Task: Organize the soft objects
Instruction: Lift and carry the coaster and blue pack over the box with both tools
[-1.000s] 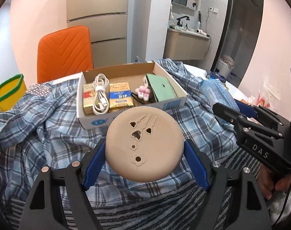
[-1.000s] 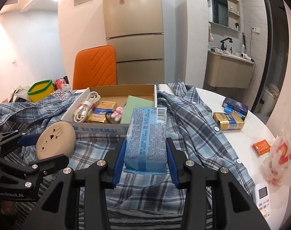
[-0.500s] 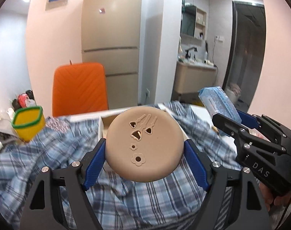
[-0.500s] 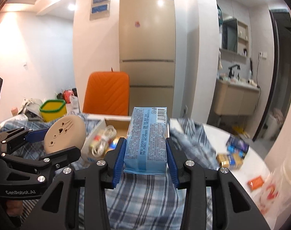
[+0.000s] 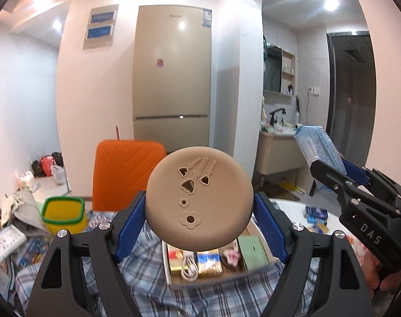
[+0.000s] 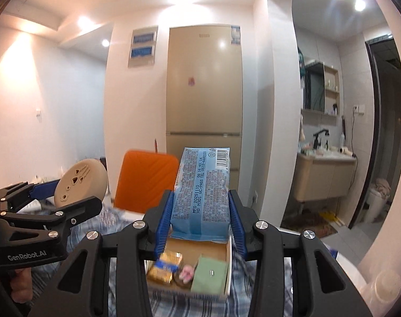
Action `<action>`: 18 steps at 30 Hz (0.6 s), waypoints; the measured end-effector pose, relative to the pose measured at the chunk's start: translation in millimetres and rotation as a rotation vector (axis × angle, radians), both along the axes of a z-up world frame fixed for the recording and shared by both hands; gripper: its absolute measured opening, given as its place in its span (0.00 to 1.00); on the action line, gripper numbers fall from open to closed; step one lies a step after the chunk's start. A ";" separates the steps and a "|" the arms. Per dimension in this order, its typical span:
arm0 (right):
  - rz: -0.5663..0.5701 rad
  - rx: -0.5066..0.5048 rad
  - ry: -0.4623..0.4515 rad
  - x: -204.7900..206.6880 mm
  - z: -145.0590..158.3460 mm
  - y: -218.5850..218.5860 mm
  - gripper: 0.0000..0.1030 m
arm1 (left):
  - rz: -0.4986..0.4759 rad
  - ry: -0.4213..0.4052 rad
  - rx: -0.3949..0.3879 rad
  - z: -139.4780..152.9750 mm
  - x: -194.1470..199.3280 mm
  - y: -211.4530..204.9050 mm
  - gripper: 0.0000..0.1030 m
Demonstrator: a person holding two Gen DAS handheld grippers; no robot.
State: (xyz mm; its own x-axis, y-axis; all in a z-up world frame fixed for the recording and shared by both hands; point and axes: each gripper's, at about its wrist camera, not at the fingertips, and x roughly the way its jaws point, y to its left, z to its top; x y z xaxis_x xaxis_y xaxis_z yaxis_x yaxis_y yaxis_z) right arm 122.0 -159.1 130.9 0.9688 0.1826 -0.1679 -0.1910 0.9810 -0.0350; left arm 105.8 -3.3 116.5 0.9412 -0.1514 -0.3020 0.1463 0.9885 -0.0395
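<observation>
A round beige pad (image 5: pixel 199 199) with small flower cut-outs is clamped between the blue pads of my left gripper (image 5: pixel 199 219), held up in the air. My right gripper (image 6: pixel 201 218) is shut on a light blue tissue pack (image 6: pixel 203 191), also lifted. Each gripper shows in the other's view: the right gripper (image 5: pixel 332 170) with the tissue pack (image 5: pixel 318 149) at the right, the left gripper (image 6: pixel 57 194) with the beige pad (image 6: pixel 80 183) at the left. Below both lies an open cardboard box (image 5: pixel 171 272) holding a white cable (image 5: pixel 188 268), small packets and a green wallet (image 6: pixel 209 276), on a blue plaid shirt (image 5: pixel 145 277).
An orange chair (image 5: pixel 124 169) stands behind the table, a beige fridge (image 5: pixel 171 79) behind it. A yellow and green cup (image 5: pixel 63 215) and clutter sit at the left. Small blue packets (image 5: pixel 315 215) lie on the white table at the right. A hand (image 5: pixel 380 274) grips the right handle.
Both grippers have risen and tilted upward with their loads. The box and shirt slid down in both views, and the fridge and ceiling came into sight.
</observation>
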 end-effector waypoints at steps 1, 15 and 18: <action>0.000 0.004 -0.013 0.6 4.1 1.1 0.41 | 0.003 -0.006 -0.003 3.0 1.3 0.5 0.76; -0.009 0.007 -0.036 30.6 1.2 7.0 0.41 | 0.019 -0.051 -0.036 7.6 29.0 -3.0 0.76; 0.000 0.005 -0.013 45.0 -11.6 7.4 0.41 | 0.021 -0.030 -0.036 -4.2 39.0 -2.7 0.76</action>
State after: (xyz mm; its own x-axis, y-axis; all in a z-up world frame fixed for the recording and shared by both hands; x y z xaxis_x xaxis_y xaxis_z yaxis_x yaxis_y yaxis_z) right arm 167.0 -151.7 119.3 0.9708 0.1835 -0.1546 -0.1906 0.9811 -0.0325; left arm 144.8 -6.0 112.2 0.9528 -0.1419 -0.2684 0.1275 0.9893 -0.0707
